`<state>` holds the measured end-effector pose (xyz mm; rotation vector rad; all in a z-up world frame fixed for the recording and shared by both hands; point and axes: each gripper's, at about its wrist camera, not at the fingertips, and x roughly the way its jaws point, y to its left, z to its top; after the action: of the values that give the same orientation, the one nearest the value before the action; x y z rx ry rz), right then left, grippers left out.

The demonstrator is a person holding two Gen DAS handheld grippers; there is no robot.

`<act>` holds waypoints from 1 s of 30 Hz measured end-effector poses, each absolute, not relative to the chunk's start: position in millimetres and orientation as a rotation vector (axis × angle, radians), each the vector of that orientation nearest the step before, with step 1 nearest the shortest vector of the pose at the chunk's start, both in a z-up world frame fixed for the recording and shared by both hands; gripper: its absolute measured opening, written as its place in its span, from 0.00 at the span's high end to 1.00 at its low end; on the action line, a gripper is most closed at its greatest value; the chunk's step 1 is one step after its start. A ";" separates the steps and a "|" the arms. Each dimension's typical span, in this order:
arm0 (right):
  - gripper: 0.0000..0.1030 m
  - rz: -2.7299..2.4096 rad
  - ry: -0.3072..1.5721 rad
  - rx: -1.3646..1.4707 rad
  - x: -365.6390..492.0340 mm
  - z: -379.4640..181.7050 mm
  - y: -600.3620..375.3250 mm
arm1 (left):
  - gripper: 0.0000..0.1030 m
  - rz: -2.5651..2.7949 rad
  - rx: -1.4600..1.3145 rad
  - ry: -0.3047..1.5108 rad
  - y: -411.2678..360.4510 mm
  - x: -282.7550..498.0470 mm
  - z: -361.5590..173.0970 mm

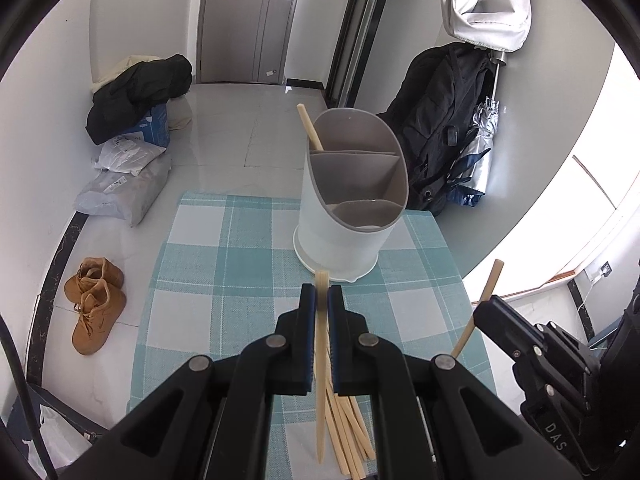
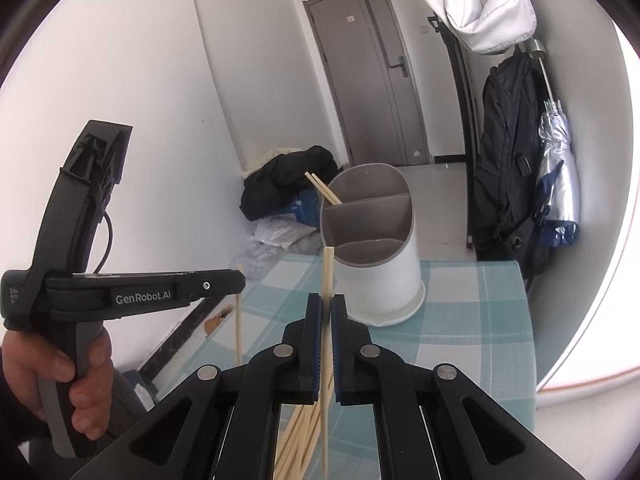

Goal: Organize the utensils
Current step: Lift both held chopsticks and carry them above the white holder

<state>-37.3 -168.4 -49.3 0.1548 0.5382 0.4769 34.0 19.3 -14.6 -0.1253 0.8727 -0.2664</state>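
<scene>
White utensil holder [image 1: 340,216] with grey inner dividers stands upright on the teal checked tablecloth [image 1: 224,264], toward the far edge; two chopsticks [image 2: 323,190] already lean out of its rear compartment, the other compartments look empty. Left gripper [image 1: 322,300] is clamped on one chopstick [image 1: 321,380], the stick pinched between the blue pads, its top poking just past the fingertips and the long end hanging below toward the cloth. Right gripper [image 2: 327,308] likewise clamped tight on its own single chopstick [image 2: 327,280], which rises above the fingertips and runs down under the jaws. Both held sticks sit just in front of the holder, not touching it. Loose pile of chopsticks [image 1: 348,420] lies on the cloth under the grippers. Person's hand [image 2: 68,376] grips the left gripper's handle. Brown boots [image 1: 96,304], black backpack [image 1: 444,120], folded umbrella [image 1: 480,152] on the floor and wall beyond.
</scene>
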 end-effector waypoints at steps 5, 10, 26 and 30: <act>0.96 0.483 0.522 0.190 -37.2 -43.1 -174.3 | 0.98 -0.293 -0.134 0.881 15.7 37.3 -3.2; 0.96 0.495 0.477 0.203 -33.5 -22.6 -180.0 | 0.98 -0.327 -0.155 0.861 11.2 43.0 18.5; 0.96 0.529 0.287 0.059 28.9 94.0 -178.2 | 0.98 -0.360 -0.253 0.675 7.3 107.1 120.6; 0.96 0.533 0.251 0.028 56.2 113.7 -174.2 | 0.98 -0.339 -0.284 0.610 16.2 128.1 133.8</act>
<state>56.2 -174.2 113.7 0.0276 0.2513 0.5329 128.1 16.2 133.8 -0.2838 0.6104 -0.3393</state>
